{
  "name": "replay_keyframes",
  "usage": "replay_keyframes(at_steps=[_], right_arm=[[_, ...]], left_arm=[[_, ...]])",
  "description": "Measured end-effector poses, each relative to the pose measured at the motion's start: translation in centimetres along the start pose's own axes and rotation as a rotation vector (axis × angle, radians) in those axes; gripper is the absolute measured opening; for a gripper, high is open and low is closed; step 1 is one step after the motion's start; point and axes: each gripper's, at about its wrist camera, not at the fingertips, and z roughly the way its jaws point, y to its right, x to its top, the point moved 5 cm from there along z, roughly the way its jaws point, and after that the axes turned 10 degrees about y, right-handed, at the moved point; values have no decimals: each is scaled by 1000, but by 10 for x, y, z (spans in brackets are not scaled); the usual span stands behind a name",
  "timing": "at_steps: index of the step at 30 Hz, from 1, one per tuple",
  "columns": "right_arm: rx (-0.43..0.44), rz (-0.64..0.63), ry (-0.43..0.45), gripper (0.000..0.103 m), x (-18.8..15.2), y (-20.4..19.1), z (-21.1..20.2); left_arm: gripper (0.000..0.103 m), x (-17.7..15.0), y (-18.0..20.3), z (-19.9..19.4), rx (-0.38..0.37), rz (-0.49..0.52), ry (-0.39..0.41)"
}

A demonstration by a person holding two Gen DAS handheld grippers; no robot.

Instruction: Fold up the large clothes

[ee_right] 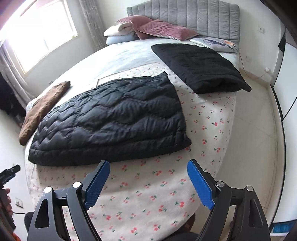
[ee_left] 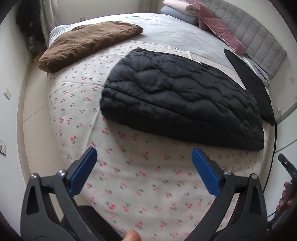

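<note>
A black quilted jacket (ee_left: 178, 96) lies folded flat on the cherry-print sheet (ee_left: 141, 178) of the bed; it also shows in the right wrist view (ee_right: 115, 120). My left gripper (ee_left: 144, 153) is open and empty, held above the sheet a little in front of the jacket's near edge. My right gripper (ee_right: 148, 166) is open and empty, just short of the jacket's near edge over the sheet (ee_right: 148, 194). The left gripper's tip (ee_right: 11, 171) shows at the right wrist view's left edge, and the right gripper's tip (ee_left: 286, 165) at the left wrist view's right edge.
A folded brown garment (ee_left: 87, 42) (ee_right: 40, 111) lies at the bed's left side. A folded black garment (ee_right: 200, 68) (ee_left: 248, 83) lies at the right. Pillows and folded blankets (ee_right: 148, 29) rest against the grey headboard (ee_right: 185, 16). Pale floor (ee_right: 256, 129) runs along the bed's right.
</note>
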Motion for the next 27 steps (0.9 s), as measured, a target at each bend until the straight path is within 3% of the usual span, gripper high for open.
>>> replay_keyframes(at_steps=[11,27], right_arm=[[14,24,-29,99,-22,-23,-10],[14,-170,-32,101,-40,-83,-14]], left_arm=[[102,-24,58,-24,-41,83,4],[102,-54,111,-35,-61,161,-4]])
